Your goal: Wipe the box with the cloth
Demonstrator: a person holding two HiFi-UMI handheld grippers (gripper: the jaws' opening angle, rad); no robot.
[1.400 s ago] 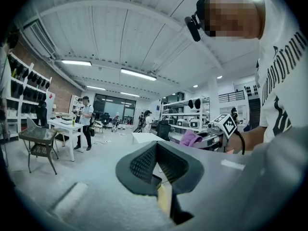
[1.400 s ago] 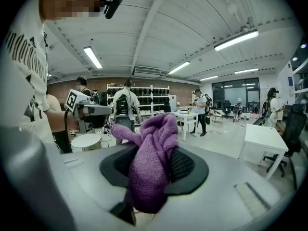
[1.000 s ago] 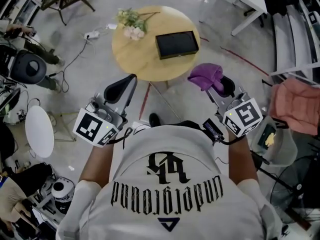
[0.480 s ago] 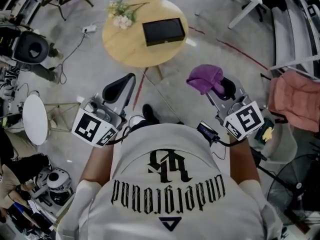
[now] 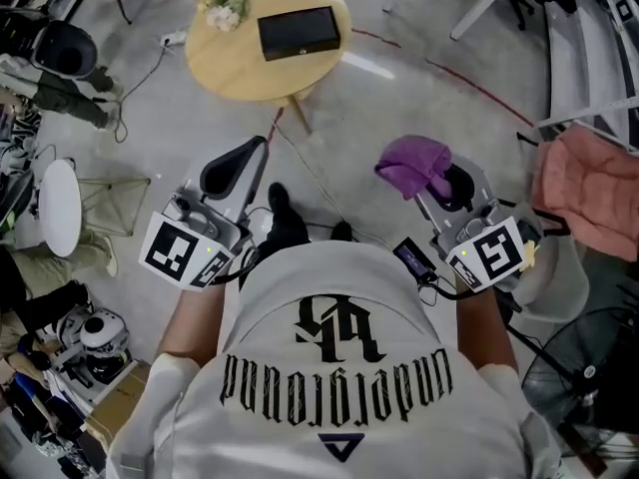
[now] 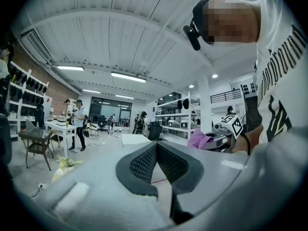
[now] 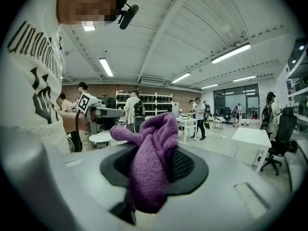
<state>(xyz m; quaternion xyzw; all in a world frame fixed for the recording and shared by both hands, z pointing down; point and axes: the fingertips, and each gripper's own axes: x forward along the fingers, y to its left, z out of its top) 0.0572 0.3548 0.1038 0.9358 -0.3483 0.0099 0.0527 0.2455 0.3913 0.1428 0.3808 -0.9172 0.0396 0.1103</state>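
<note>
1. Backed away since a second ago, the person stands farther from the round bench (image 5: pixel 230 68).
2. Nearest, left tongs (image 5: pixel 237 166) pressed together, empty.
3. Alongside, right tongs (image 5: pixel 447 180) clamp the purple cloth (image 5: pixel 412 163).
4. Far ahead, the black box (image 5: pixel 299 32) lies on that bench.

Even bright light from ceiling strips (image 6: pixel 127 76), faint shadows, fisheye-curved edges (black corners)

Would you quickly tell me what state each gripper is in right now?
Left gripper: shut, empty.
Right gripper: shut on the purple cloth.
</note>
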